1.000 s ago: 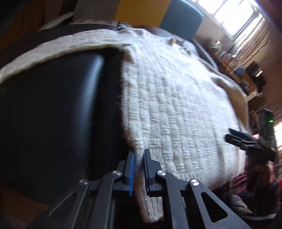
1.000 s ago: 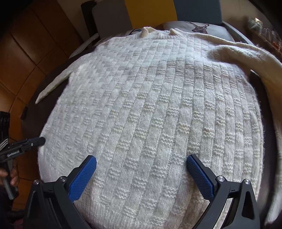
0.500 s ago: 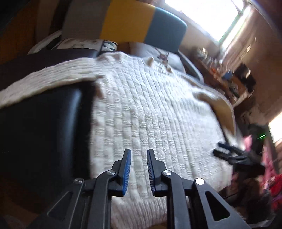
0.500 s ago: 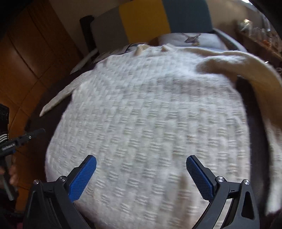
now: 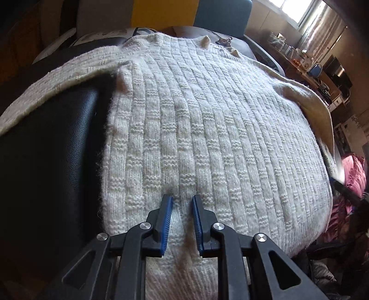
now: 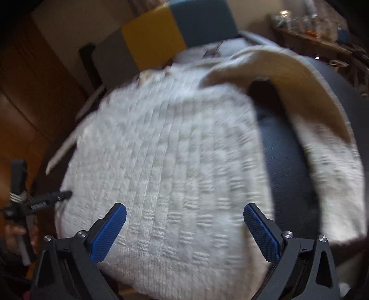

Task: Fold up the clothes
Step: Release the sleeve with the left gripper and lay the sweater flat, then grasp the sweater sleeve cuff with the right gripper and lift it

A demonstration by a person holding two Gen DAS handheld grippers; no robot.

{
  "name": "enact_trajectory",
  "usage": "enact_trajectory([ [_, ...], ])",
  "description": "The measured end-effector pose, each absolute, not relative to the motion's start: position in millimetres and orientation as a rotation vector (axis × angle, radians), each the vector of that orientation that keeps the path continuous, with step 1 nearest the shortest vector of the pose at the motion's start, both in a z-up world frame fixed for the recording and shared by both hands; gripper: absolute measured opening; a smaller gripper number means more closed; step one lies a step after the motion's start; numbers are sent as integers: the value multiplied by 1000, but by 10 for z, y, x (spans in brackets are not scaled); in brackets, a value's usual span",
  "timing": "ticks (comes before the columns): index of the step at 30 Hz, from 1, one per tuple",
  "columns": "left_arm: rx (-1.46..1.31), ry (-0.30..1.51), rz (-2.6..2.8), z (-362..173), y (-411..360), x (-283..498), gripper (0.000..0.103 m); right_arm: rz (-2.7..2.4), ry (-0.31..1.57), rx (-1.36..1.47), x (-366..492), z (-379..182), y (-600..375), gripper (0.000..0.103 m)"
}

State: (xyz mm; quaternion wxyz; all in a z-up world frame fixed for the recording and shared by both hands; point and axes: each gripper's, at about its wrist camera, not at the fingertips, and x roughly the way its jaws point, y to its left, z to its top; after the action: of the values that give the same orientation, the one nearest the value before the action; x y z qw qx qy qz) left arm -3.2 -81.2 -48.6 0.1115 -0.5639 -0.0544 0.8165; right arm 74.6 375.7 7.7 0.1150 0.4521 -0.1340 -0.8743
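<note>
A cream knitted sweater (image 5: 207, 138) lies spread flat on a black leather surface (image 5: 46, 150), collar at the far end, sleeves out to both sides. My left gripper (image 5: 182, 200) hovers over the hem, left of centre, its blue pads (image 5: 167, 221) a narrow gap apart with nothing clamped between them. In the right wrist view the sweater (image 6: 173, 173) is blurred. My right gripper (image 6: 184, 212) is wide open and empty over the hem's right part, near the right sleeve (image 6: 322, 150). The left gripper also shows in the right wrist view (image 6: 46, 199).
A grey, yellow and blue headboard (image 5: 161, 13) and pillows (image 5: 103, 37) stand at the far end. A cluttered shelf (image 5: 311, 62) lies far right. Pink cloth (image 5: 352, 170) sits at the right edge. Brown wooden panels (image 6: 34, 92) are on the left.
My left gripper let go of the hem's left corner, opened slightly and moved right over the hem. My right gripper stayed wide open and shifted right, toward the sweater's right side.
</note>
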Motion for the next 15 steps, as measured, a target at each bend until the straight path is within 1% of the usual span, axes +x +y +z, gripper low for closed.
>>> enact_trajectory([
  [3, -1668, -168, 2394, -482, -810, -38, 17, -2730, -439, 1256, 969, 262, 4158, 103],
  [6, -1674, -200, 2384, -484, -826, -53, 17, -2843, -561, 1278, 1137, 268, 4644, 102],
  [7, -1675, -213, 2380, -468, -834, -58, 18, -2880, -603, 1284, 1193, 271, 4806, 97],
  [9, -1666, -237, 2374, -418, -848, -59, 18, -2948, -666, 1306, 1274, 239, 5067, 95],
  [11, -1632, -239, 2379, -319, -834, -55, 18, -2986, -660, 1373, 1253, 156, 5193, 91],
  [12, -1608, -227, 2384, -258, -805, -63, 18, -2982, -662, 1395, 1227, 99, 5229, 86],
  [15, -1560, -164, 2388, -134, -637, -126, 18, -2976, -592, 1491, 1086, -42, 5190, 85],
])
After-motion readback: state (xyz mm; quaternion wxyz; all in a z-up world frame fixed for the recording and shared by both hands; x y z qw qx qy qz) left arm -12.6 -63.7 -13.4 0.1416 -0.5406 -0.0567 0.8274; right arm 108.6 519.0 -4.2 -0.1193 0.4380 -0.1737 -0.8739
